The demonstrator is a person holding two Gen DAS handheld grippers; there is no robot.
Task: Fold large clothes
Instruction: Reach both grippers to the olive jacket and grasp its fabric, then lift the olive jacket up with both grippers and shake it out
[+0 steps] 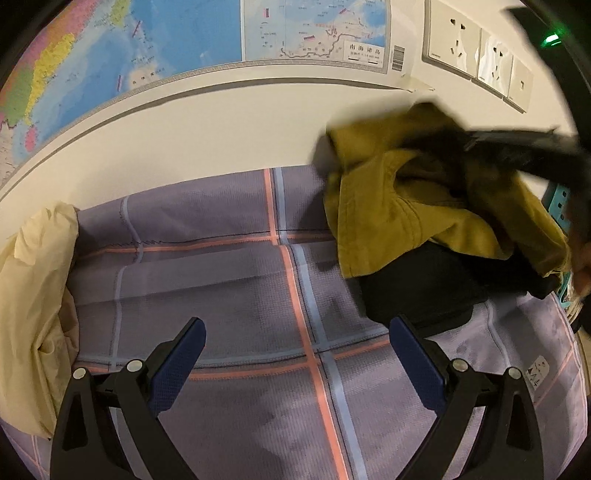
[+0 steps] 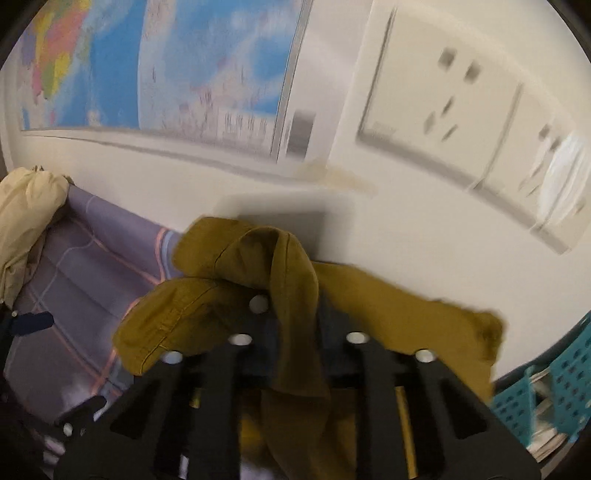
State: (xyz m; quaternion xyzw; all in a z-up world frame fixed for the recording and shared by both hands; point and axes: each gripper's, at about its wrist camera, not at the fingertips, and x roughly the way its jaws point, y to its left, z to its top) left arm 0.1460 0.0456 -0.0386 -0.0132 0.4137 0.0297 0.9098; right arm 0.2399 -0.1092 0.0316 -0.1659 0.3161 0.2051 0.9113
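Note:
A mustard-yellow garment (image 1: 399, 206) hangs bunched in the air at the right, over a black cloth (image 1: 417, 288) lying on the purple plaid sheet (image 1: 221, 280). My right gripper (image 2: 295, 314) is shut on the mustard garment (image 2: 280, 280), whose folds drape over its fingers and hide the tips; it shows as a dark blurred arm (image 1: 517, 147) in the left wrist view. My left gripper (image 1: 297, 358) is open and empty, low over the sheet, left of the black cloth.
A cream garment (image 1: 33, 302) is heaped at the sheet's left edge. A wall with a map (image 1: 184, 33) and sockets (image 1: 454, 40) stands behind. A teal perforated basket (image 2: 546, 391) sits at the right.

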